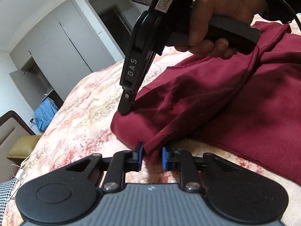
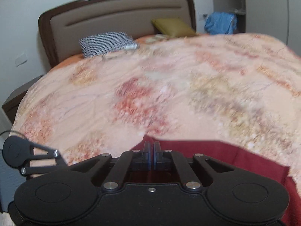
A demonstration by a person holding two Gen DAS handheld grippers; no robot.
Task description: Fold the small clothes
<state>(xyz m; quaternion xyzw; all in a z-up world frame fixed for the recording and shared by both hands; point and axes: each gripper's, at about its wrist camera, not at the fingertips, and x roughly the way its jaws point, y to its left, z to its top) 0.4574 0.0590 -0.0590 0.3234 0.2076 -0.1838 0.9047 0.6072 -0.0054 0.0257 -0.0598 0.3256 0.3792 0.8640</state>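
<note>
The left gripper (image 1: 152,154) pinches the maroon garment's (image 1: 216,101) ribbed hem on the bedspread (image 1: 79,116). The right gripper (image 1: 125,111), angled steeply down in a hand (image 1: 216,24), clamps the garment's corner, jaws pressed together.

Your left gripper (image 1: 152,155) is black up front: two round caps, silver pivot screws, blue pads (image 1: 139,151) on the fingers (image 1: 169,158), and a ribbed grey body with a small lightning mark. Your right gripper (image 1: 125,111) is black as well, with blue pads, "DAS" in pale letters down one finger, one screw near the tip, a white label, a grey-and-black handle and a black cable. There's a dark sleeve (image 1: 278,0) at your right wrist.
</note>
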